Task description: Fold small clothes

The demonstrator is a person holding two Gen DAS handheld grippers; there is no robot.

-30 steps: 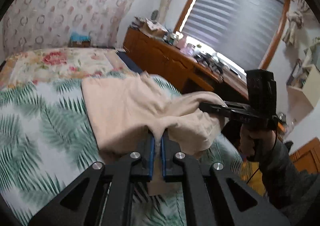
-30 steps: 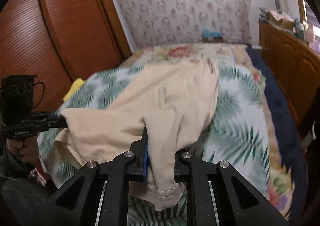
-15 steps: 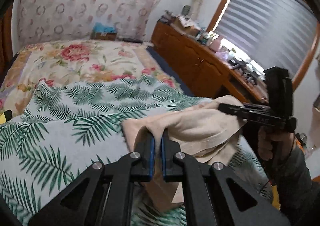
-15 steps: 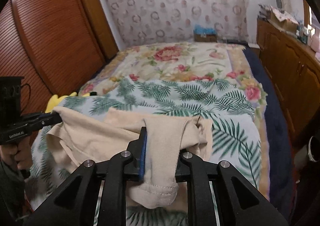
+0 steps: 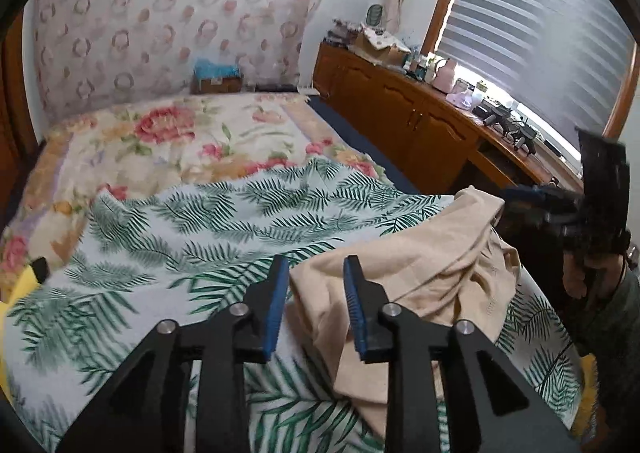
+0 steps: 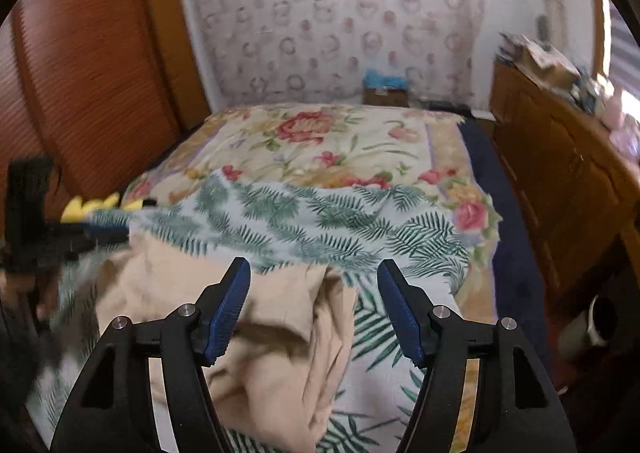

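A beige garment [image 5: 420,277] lies bunched on the fern-print sheet [image 5: 224,221] near the bed's front edge; it also shows in the right wrist view [image 6: 272,333]. My left gripper [image 5: 316,285] is open, its blue-padded fingers apart just above the garment's left edge. My right gripper [image 6: 314,293] is open wide above the garment's right part, holding nothing. The right gripper's body [image 5: 580,205] shows at the right of the left wrist view. The left gripper's body [image 6: 36,221] shows blurred at the left of the right wrist view.
A floral bedspread [image 5: 168,141] covers the far half of the bed. A wooden cabinet [image 5: 400,113] with clutter runs along the right under a window. A wooden wardrobe [image 6: 88,65] stands to the left. A yellow item [image 6: 100,207] lies at the bed's left edge.
Both grippers were shut on the beige garment and drew it toward the bed's front edge. Both have now opened and let it go; it lies bunched on the sheet.
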